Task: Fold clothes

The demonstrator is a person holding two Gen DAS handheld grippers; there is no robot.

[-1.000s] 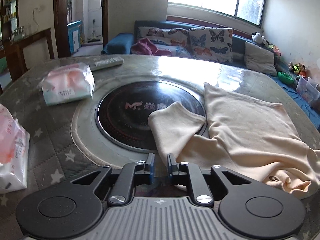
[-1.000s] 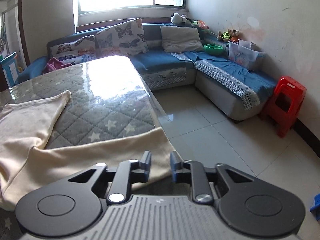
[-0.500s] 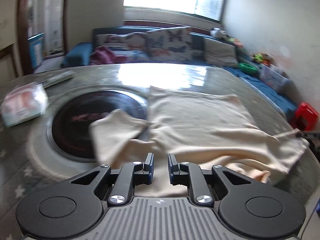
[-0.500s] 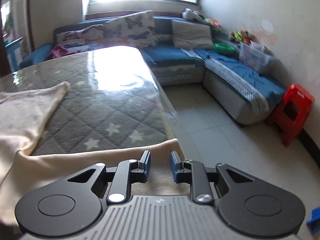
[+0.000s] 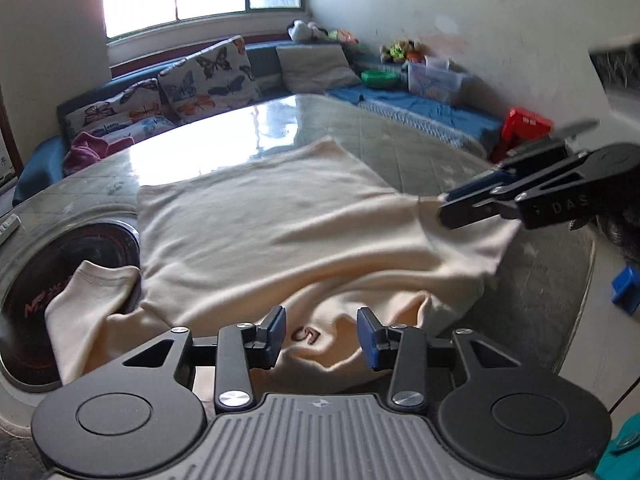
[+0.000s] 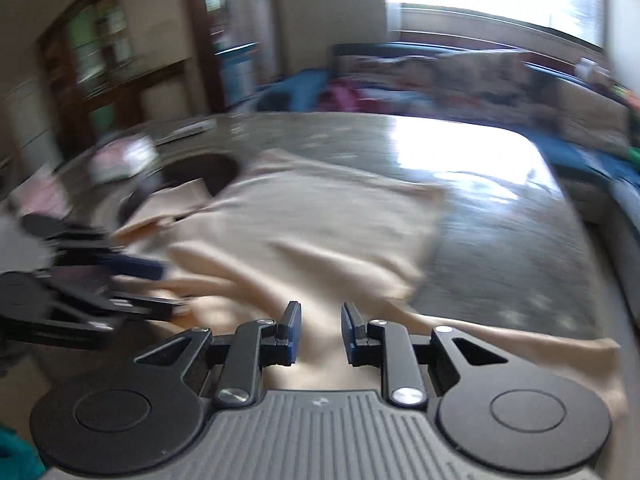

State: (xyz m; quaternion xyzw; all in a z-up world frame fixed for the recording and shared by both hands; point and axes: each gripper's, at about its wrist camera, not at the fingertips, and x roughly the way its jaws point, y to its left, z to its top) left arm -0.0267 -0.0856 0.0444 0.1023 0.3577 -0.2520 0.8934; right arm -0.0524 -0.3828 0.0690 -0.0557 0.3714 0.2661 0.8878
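A cream shirt (image 5: 260, 232) lies spread on the round table (image 5: 400, 140), back side up. Its collar with a small label (image 5: 306, 334) is bunched at the near edge. My left gripper (image 5: 322, 334) hovers open just over that collar, one finger on each side of the label. One sleeve (image 5: 92, 300) drapes onto the dark cooktop (image 5: 48, 272). My right gripper (image 5: 440, 206) is at the shirt's right side, shut on the cloth and tenting it upward. The right wrist view is blurred; it shows the shirt (image 6: 320, 208) ahead and the left gripper (image 6: 168, 284) low on the left.
A butterfly-print sofa (image 5: 200, 80) runs behind the table. A red stool (image 5: 524, 124) and a blue object (image 5: 626, 288) are on the floor to the right. A remote (image 5: 8, 226) lies at the far left. A blurred tissue pack (image 6: 120, 156) sits beyond the cooktop.
My left gripper has opened and swung right, from the sleeve to the collar. The right gripper has swung left to face across the table, lifting the shirt's side.
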